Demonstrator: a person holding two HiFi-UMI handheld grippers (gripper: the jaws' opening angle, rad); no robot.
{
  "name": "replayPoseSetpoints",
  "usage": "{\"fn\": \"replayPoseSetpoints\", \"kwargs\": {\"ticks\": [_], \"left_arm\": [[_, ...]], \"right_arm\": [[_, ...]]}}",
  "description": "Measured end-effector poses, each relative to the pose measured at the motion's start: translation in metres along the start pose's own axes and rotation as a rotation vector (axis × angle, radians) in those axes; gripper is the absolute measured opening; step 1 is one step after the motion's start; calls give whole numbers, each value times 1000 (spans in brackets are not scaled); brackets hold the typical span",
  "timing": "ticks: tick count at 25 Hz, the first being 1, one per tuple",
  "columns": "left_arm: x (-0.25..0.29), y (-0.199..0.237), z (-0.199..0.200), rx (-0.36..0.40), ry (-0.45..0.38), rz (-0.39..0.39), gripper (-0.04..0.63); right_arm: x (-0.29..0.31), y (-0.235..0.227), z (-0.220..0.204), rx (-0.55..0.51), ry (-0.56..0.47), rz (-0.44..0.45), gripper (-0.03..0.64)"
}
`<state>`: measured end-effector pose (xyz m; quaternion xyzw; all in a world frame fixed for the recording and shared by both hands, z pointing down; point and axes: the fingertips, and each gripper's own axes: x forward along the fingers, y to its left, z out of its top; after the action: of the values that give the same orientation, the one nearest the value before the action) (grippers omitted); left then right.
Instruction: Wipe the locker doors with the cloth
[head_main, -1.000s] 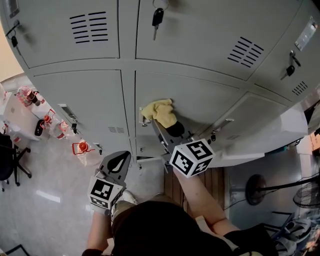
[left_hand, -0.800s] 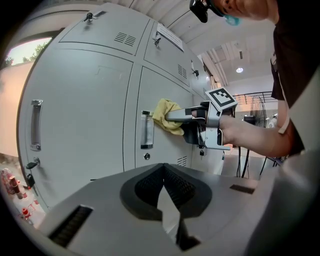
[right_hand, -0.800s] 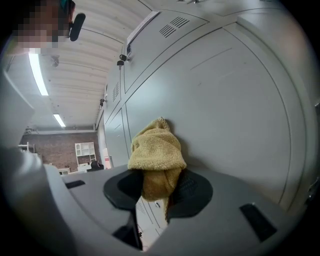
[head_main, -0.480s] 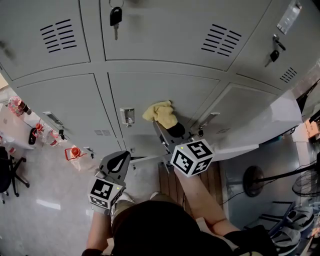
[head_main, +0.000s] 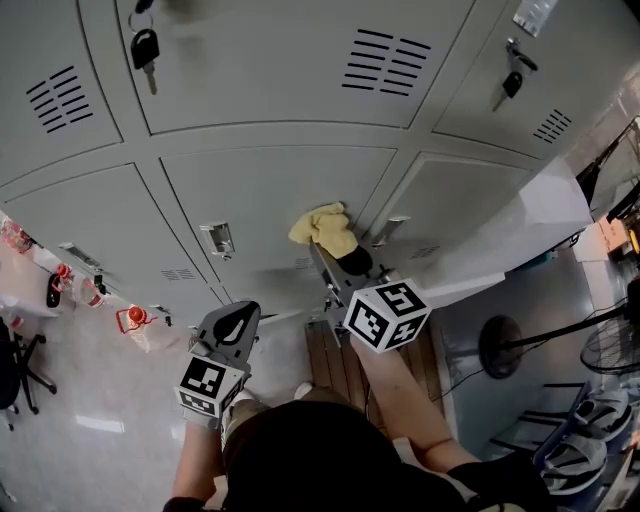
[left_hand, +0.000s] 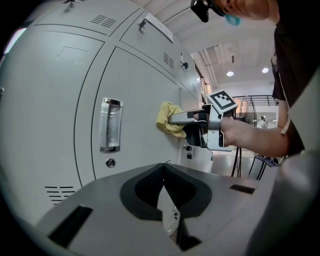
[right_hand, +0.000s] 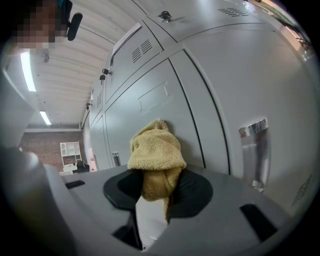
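Right fingers (right_hand: 195, 187): clamped on the cloth (right_hand: 156, 150), its bunched end pressed to the locker door (head_main: 270, 190) straight ahead.
Left fingers (left_hand: 145, 187): closed, empty, low and apart from the door.
Nearer hand: right; the door's bare face spreads leftward.

Figure: pale grey locker doors (head_main: 270, 190) against one mustard-yellow cloth (head_main: 325, 228).
Shows fuzzy yellow pile on cloth; light grey bodies and black jaw pads on left gripper (head_main: 238, 312) and right gripper (head_main: 335, 258), each with black-and-white square-marker cube; black key fob (head_main: 145, 47); brown wooden slats (head_main: 340, 365); glossy off-white floor (head_main: 90, 400).
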<state>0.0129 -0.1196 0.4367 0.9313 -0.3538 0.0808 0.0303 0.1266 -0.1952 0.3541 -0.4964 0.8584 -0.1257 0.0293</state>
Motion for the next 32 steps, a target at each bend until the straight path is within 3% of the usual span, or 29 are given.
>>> {"fn": "replayPoseSetpoints", "kwargs": {"ticks": [16,32], "left_arm": [[21,-15,-5,7,34,-40,8],[-13,9,-18,-9,61,21,8]], "right_arm": [[-18,-36,-17,75,-1,-57,132],[14,8,-44,86,58,16,130]]}}
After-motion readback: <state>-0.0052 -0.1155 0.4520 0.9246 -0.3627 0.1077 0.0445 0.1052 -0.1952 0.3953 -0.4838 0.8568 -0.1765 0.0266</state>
